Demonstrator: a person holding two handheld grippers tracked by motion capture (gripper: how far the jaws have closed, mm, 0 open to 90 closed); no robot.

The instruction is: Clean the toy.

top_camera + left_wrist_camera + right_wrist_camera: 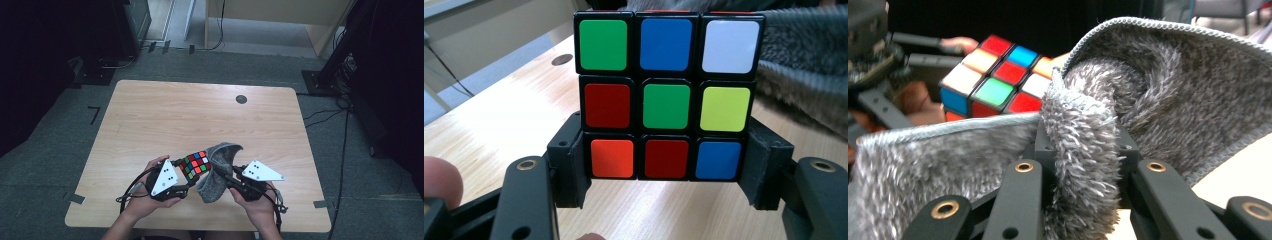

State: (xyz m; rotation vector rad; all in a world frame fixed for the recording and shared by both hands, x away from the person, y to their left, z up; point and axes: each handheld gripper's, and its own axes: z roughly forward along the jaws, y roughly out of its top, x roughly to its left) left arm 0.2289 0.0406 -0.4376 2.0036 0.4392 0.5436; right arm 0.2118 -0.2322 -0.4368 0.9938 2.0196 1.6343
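A scrambled colour cube (195,165) (667,100) (998,85) is held just above the table's near edge, and my left gripper (186,176) (666,175) is shut on its bottom row. A grey fluffy cloth (216,170) (1128,105) hangs right beside the cube, its fold pressed against the cube's right side. My right gripper (226,176) (1083,150) is shut on a bunched fold of that cloth. In the left gripper view the cloth (804,75) lies behind the cube at the right.
The wooden table (165,120) has a small dark round grommet (241,99) near its far edge. Dark stands and cables sit on the floor around the table.
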